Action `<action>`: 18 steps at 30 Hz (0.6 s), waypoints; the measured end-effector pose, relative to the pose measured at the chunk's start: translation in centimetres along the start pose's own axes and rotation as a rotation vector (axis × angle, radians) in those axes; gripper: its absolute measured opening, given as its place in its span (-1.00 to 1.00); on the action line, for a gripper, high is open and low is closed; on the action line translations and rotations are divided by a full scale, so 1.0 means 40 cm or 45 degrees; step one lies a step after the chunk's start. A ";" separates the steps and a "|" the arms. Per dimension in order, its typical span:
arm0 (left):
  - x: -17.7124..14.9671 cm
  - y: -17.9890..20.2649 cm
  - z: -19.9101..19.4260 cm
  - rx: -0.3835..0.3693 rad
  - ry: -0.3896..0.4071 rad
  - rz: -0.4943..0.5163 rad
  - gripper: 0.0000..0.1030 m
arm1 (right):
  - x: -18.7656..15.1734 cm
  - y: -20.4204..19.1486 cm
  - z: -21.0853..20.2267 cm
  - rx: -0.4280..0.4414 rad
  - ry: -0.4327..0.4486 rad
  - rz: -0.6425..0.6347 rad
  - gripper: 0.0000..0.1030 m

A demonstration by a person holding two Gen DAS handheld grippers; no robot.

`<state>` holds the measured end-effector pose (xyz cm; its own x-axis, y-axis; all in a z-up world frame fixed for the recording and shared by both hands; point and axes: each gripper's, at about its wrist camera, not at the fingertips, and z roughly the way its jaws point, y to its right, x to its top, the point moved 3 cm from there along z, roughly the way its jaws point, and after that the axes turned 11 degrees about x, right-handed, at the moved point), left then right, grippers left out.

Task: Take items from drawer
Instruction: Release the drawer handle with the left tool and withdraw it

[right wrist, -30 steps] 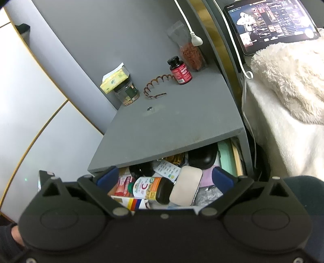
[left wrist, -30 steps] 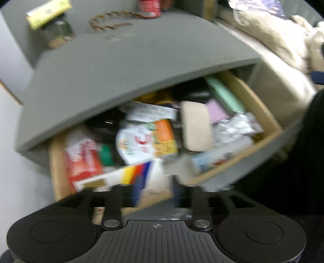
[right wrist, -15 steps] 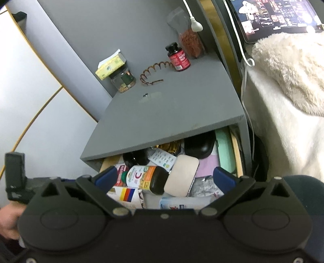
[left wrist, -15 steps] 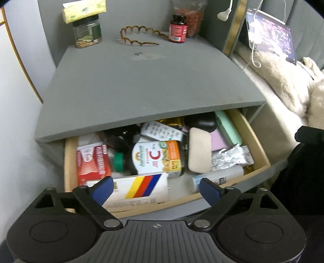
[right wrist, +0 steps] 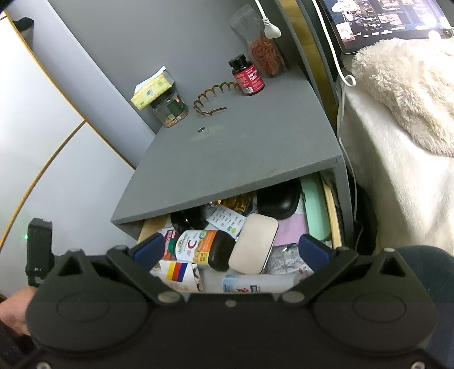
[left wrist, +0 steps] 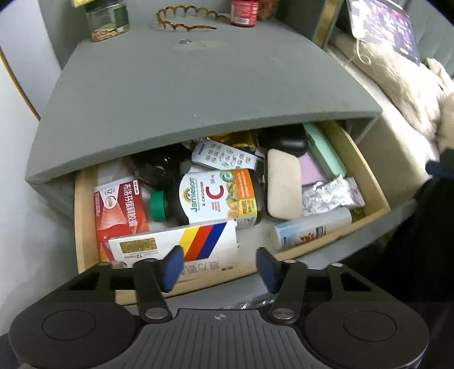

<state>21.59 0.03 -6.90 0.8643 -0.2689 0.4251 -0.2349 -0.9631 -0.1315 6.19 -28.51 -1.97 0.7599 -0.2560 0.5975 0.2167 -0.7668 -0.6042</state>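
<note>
The wooden drawer [left wrist: 85, 227] of a grey nightstand stands pulled open and full. In it lie a vitamin C bottle [left wrist: 215, 195], a red box [left wrist: 119, 207], a white box with yellow, red and blue stripes [left wrist: 176, 244], a beige case [left wrist: 283, 187], a white tube [left wrist: 309, 227] and a foil pack [left wrist: 329, 193]. My left gripper [left wrist: 218, 266] hovers over the drawer's front edge. Its jaws are closing, the left finger above the striped box, with nothing pressed between them. My right gripper [right wrist: 231, 251] hangs wide open above the bottle [right wrist: 204, 247] and the beige case [right wrist: 252, 244].
On the nightstand top [left wrist: 198, 85] stand a glass jar [left wrist: 107, 20], a wavy hair band [left wrist: 184, 20] and a red bottle [right wrist: 247, 75]. A bed with a fluffy blanket [right wrist: 403, 93] and a tablet [right wrist: 383, 20] lies to the right. A person's hand [right wrist: 14, 309] shows at lower left.
The left gripper has come closer over the drawer's front. Its jaws spread wide half a second ago and have since narrowed. The right gripper has hardly moved.
</note>
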 end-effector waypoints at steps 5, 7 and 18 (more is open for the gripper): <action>-0.007 0.013 0.030 -0.017 -0.064 0.033 -0.50 | 0.001 0.000 0.001 -0.002 -0.001 0.000 0.97; -0.010 0.016 0.035 -0.021 -0.061 0.032 -0.53 | 0.000 0.000 0.001 -0.002 -0.001 0.000 0.97; -0.017 0.029 0.033 -0.058 -0.118 0.048 -0.82 | 0.004 0.001 -0.007 -0.008 0.004 -0.003 0.97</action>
<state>21.30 -0.90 -8.53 0.8913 -0.3049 0.3357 -0.2866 -0.9524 -0.1041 6.17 -28.74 -1.75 0.7573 -0.2560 0.6008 0.2145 -0.7714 -0.5991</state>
